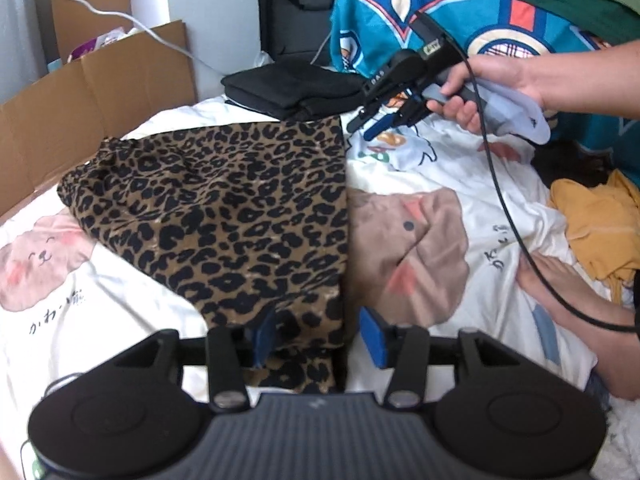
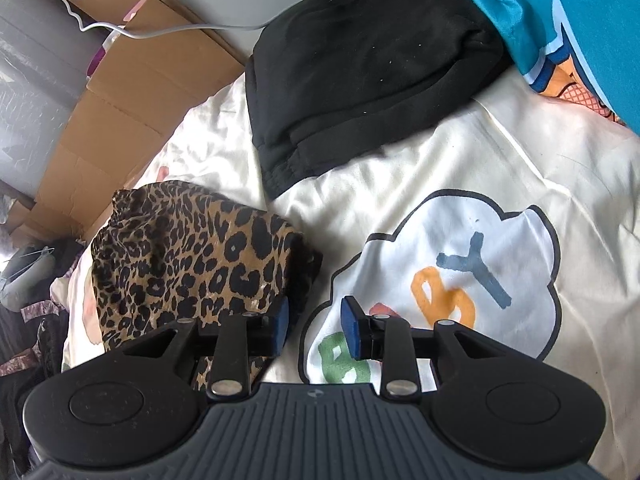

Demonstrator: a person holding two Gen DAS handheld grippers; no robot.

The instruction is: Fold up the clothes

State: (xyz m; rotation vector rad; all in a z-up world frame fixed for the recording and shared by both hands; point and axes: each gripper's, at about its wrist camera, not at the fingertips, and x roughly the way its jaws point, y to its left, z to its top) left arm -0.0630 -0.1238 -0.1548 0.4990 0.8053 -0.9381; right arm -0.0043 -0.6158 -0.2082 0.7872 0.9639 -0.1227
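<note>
A leopard-print garment [image 1: 224, 216] lies folded flat on the cream cartoon-print bed sheet [image 1: 460, 168]. My left gripper [image 1: 319, 334] is open at the garment's near right corner; the cloth lies under and between its blue pads, and neither pad presses it. A hand holds my right gripper [image 1: 372, 126] low over the sheet, just past the garment's far right corner. In the right wrist view that gripper [image 2: 316, 328] is open with only bed sheet [image 2: 520, 152] between its pads, and the leopard garment [image 2: 180, 256] sits to its left.
A folded black garment [image 1: 292, 88] [image 2: 360, 68] lies beyond the leopard one. A teal patterned blanket [image 1: 480, 20] is heaped at the back right. A crumpled yellow garment [image 1: 600, 224] and a person's foot [image 1: 560, 288] are at the right. A cardboard box [image 1: 100, 92] borders the bed's left.
</note>
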